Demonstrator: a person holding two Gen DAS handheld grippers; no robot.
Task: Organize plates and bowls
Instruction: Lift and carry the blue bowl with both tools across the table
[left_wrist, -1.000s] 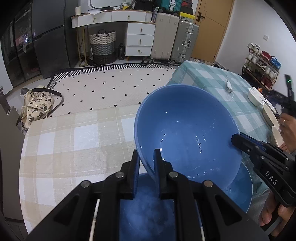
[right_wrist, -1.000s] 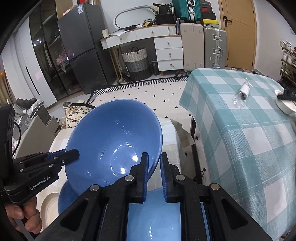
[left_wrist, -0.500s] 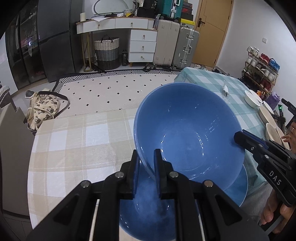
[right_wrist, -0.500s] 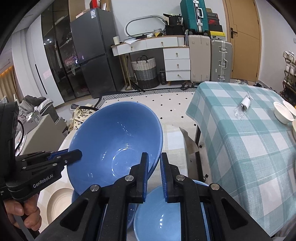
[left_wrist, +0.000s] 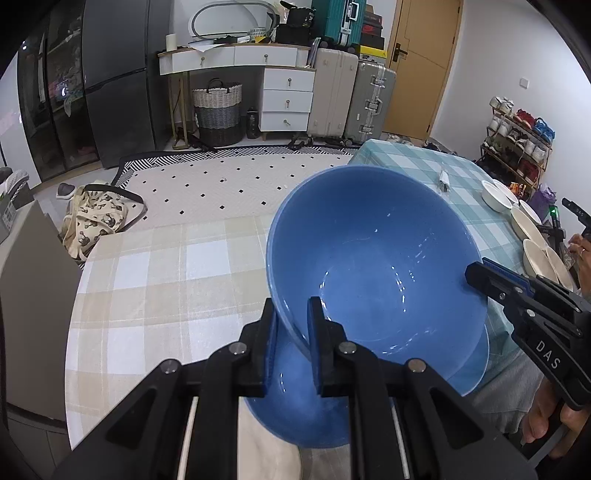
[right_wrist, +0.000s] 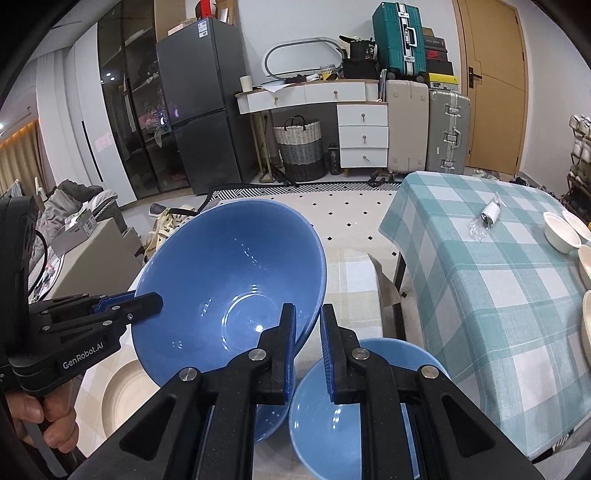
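A large blue bowl (left_wrist: 376, 258) is held in the air, tilted, above the beige checked table (left_wrist: 159, 280). My left gripper (left_wrist: 291, 321) is shut on its near rim. My right gripper (right_wrist: 308, 325) is shut on the opposite rim of the same bowl (right_wrist: 229, 288). Each gripper shows in the other's view, the right one (left_wrist: 476, 271) and the left one (right_wrist: 151, 299). A second blue bowl (right_wrist: 332, 413) sits below on the table. A third blue bowl (left_wrist: 303, 406) lies under the held one. A cream plate (right_wrist: 122, 391) lies at lower left.
A table with a teal checked cloth (right_wrist: 491, 273) stands to the right, with several cream bowls and plates (left_wrist: 532, 236) and a small wrapped packet (right_wrist: 487, 214). A tote bag (left_wrist: 96, 218) lies on the tiled floor beyond the beige table.
Both grippers have lifted the large blue bowl higher above the table; more of the bowls and plate beneath it now show.
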